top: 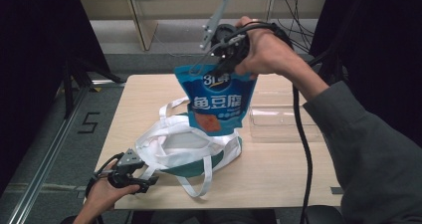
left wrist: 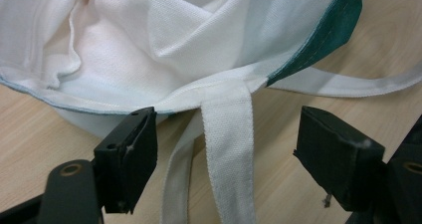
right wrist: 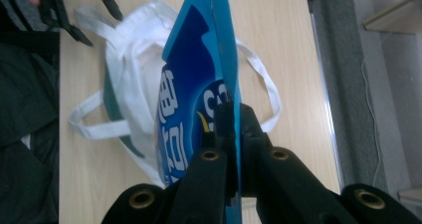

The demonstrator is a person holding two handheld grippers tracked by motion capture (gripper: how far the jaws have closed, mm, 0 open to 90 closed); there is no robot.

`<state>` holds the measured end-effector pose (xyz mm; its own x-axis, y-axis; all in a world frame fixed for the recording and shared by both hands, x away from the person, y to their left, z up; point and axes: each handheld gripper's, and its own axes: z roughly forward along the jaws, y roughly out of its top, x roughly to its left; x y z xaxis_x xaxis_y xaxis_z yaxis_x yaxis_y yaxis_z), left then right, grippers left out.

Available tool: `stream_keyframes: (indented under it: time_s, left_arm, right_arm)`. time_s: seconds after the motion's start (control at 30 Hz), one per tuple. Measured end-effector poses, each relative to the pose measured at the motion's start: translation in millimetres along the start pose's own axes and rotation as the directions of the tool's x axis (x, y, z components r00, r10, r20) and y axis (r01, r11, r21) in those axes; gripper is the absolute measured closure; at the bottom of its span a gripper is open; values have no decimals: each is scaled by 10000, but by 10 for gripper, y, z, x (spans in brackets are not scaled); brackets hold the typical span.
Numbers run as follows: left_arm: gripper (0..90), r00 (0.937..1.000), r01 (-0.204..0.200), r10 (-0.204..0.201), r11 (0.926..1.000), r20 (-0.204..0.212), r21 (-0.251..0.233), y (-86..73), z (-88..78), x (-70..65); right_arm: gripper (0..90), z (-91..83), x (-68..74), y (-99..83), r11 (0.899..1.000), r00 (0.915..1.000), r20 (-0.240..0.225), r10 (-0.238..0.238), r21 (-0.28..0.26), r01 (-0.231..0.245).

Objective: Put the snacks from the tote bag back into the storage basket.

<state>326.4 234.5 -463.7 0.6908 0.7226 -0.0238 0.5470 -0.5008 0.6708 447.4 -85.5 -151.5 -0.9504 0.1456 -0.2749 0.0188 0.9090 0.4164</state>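
A blue snack pouch (top: 216,98) with white lettering hangs in the air over the table. My right gripper (top: 225,59) is shut on its top edge; in the right gripper view its jaws pinch the pouch (right wrist: 199,79) edge-on. Below it lies a white tote bag (top: 184,147) with a green underside and its mouth open. My left gripper (top: 149,180) rests at the table's front left by the bag's rim, open. In the left gripper view a white strap (left wrist: 229,154) of the bag (left wrist: 164,40) lies between the spread jaws, untouched.
A clear plastic tray (top: 278,120) sits on the light wooden table (top: 278,169) at the right, behind my right forearm. A black cable (top: 304,149) hangs from the right gripper across the table. Shelving stands beyond the far edge.
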Motion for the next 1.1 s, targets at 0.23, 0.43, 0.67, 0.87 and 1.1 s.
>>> stream_keyframes:
  time_s: [0.23, 0.43, 0.67, 0.87, 1.1]
  left_arm:
    - [238, 9996, 192, -189, 9997, 208, -146, 3, -11, 19]
    - [236, 9988, 417, -412, 9990, 274, -179, 2, -2, 17]
    - [231, 9990, 390, -386, 9991, 234, -163, 2, -4, 20]
    - [221, 9993, 181, -176, 9997, 325, -151, 15, -16, -10]
    - [225, 9989, 313, -301, 9989, 356, -336, 6, -45, -44]
  right_arm:
    - [900, -22, -92, -436, 9983, 9986, 193, 487, 323, -494]
    - [900, -55, -174, -764, 9924, 9926, 473, 1114, 479, -1137]
    - [900, -155, -290, -1032, 9881, 9875, 790, 1365, 610, -1414]
    - [900, -213, -355, -1148, 9896, 9896, 856, 1157, 761, -1223]
    - [900, -276, -426, -1294, 9807, 9817, 946, 1654, 898, -1739]
